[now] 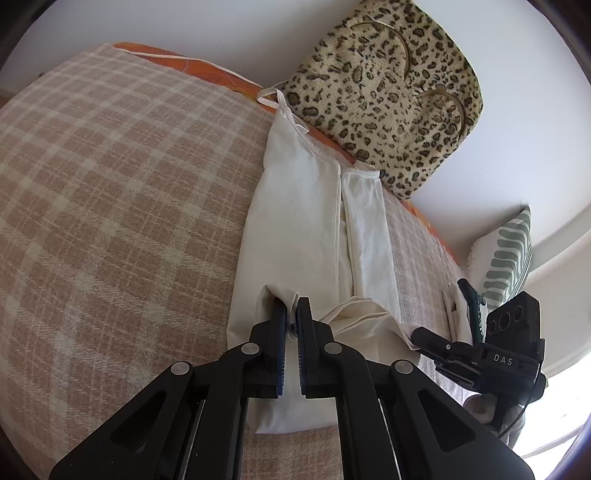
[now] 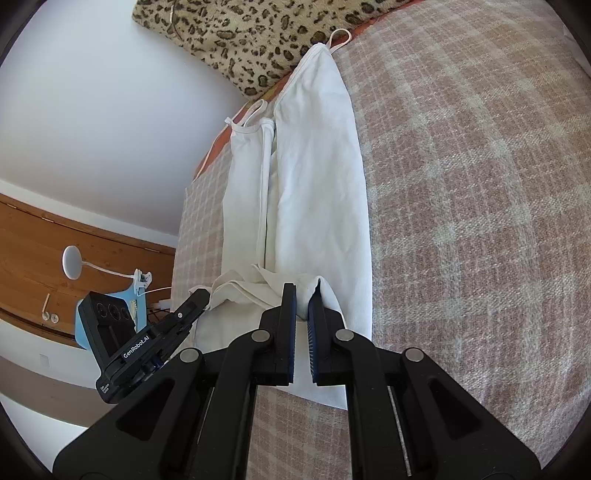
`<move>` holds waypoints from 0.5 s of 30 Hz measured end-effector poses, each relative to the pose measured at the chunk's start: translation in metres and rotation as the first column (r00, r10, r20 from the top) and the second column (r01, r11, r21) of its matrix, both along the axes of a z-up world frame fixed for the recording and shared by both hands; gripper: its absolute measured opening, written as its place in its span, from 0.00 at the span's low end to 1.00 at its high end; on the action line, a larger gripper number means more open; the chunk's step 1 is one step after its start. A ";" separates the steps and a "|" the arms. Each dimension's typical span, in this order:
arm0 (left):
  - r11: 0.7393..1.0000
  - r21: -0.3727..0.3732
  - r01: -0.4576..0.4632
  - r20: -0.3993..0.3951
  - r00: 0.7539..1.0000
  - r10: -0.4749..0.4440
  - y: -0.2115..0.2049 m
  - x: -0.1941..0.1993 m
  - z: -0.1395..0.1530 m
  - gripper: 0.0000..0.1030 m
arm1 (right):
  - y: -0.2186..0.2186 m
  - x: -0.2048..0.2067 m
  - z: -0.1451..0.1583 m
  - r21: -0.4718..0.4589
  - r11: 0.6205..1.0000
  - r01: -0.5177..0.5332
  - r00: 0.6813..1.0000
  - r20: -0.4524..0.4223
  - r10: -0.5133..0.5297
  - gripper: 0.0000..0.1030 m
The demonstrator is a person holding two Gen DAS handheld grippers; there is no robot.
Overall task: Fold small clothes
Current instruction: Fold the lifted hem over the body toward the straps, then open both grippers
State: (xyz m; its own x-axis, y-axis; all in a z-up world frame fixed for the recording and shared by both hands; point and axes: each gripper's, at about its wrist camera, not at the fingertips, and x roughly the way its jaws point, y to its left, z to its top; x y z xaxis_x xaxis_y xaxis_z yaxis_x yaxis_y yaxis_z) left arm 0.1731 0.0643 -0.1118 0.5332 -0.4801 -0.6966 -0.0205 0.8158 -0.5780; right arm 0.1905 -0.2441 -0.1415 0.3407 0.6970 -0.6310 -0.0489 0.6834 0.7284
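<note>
Left wrist view: the left tongs (image 1: 291, 308) are nearly closed, pinching a bunched fold at the near hem of a white camisole (image 1: 299, 206); the garment runs away from the tips in a long strip, folded lengthwise, across a pink checked blanket (image 1: 110, 184) on the bed, its thin strap (image 1: 271, 96) reaching the far edge beside a leopard-print cushion (image 1: 388, 96); to the right, the right tongs (image 1: 463, 312) grip another part of the same hem, the cloth between the two sagging in loose folds; a green-patterned pillow (image 1: 506, 254) stands beyond. Right wrist view: the right tongs (image 2: 302, 295) are likewise all but closed on a raised pinch of the hem; the camisole (image 2: 317, 166) stretches straight ahead from the tips toward the cushion (image 2: 236, 33); the left tongs (image 2: 197, 295) sit just to the left, at the crumpled hem; the blanket (image 2: 480, 184) fills the right side.
</note>
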 end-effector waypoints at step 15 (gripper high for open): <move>0.996 0.088 -0.011 0.047 0.999 0.007 0.003 -0.011 0.029 0.16 | 0.001 -0.002 0.022 -0.093 0.996 -0.011 0.996 0.090 0.019 0.33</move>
